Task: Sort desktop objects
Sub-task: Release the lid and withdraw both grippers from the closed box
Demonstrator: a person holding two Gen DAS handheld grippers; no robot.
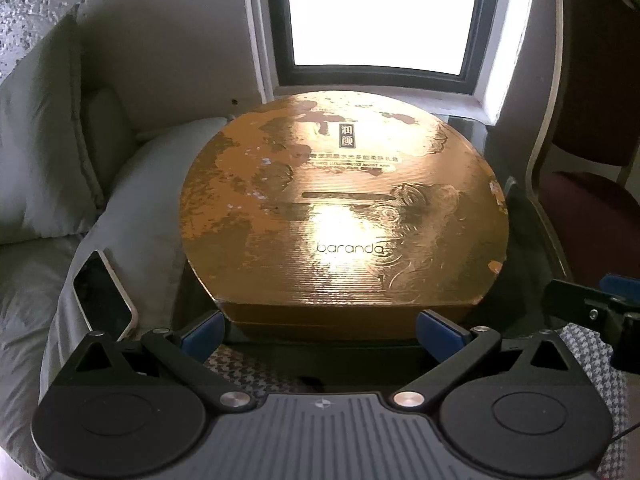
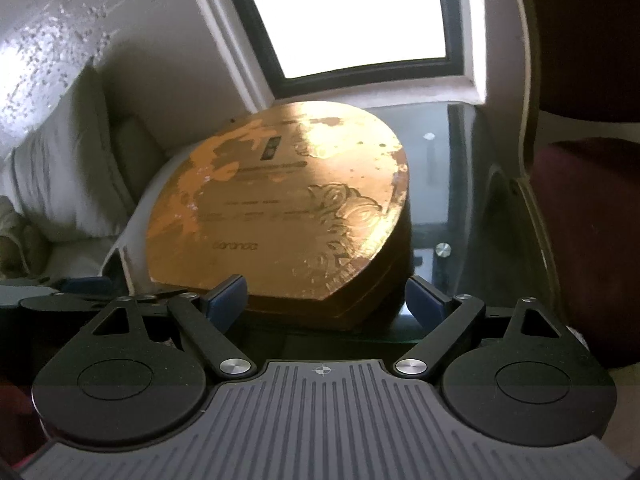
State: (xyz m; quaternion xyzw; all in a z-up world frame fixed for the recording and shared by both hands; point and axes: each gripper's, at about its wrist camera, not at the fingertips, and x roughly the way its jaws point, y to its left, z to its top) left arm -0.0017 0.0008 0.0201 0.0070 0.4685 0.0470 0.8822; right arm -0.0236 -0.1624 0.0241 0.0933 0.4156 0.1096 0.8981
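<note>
Gold box [image 1: 344, 208] lies flat on glass table [image 2: 448, 184], lid worn (print reads "baranda"). Left gripper [image 1: 322, 330] spread wide at its near edge, nothing clamped. Right gripper [image 2: 326, 300] likewise wide, straddling the near corner, pads clear

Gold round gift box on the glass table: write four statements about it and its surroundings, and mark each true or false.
1. The gold round gift box has its lid on. True.
2. A white-edged phone lies on top of the box. False: it rests on the grey cushion to the box's left.
3. The right gripper has its fingers open. True.
4. The dark red chair stands left of the box. False: it stands on the right.
</note>
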